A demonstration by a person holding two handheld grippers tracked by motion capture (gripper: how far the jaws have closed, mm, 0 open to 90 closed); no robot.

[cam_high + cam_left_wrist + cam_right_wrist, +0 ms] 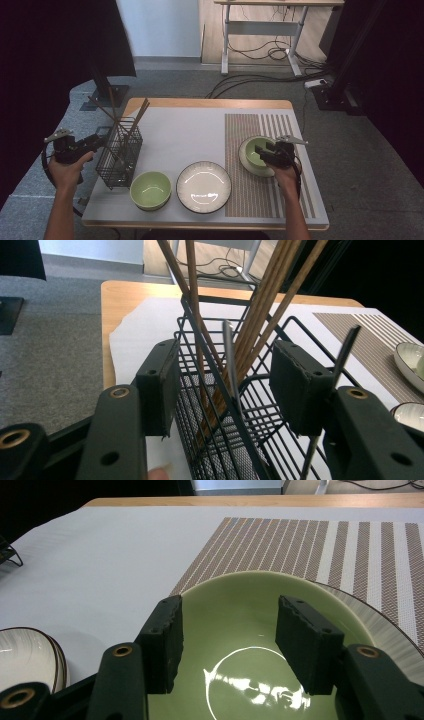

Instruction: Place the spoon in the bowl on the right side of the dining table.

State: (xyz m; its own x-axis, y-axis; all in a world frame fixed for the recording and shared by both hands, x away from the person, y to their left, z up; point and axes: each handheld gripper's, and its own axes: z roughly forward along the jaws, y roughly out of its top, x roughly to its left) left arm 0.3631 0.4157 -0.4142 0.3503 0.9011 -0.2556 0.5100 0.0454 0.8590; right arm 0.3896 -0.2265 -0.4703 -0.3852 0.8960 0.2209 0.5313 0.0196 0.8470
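A black wire basket (120,157) stands at the table's left with several wooden chopsticks (135,120) leaning out of it. My left gripper (100,141) is level at its left side, open. In the left gripper view a corner of the basket (220,450) lies between the jaws of the left gripper (232,385), the pads look clear of the wire, and the chopsticks (260,305) rise behind. A green bowl (252,159) rests on a white plate (385,625) on the striped placemat (260,195). My right gripper (264,150) hangs open over that bowl (240,605), holding nothing.
A second green bowl (150,190) and a white plate with a dark rim (203,186) sit near the front edge. White paper (190,135) covers the table's left and middle. A desk with cables (265,30) stands on the floor beyond.
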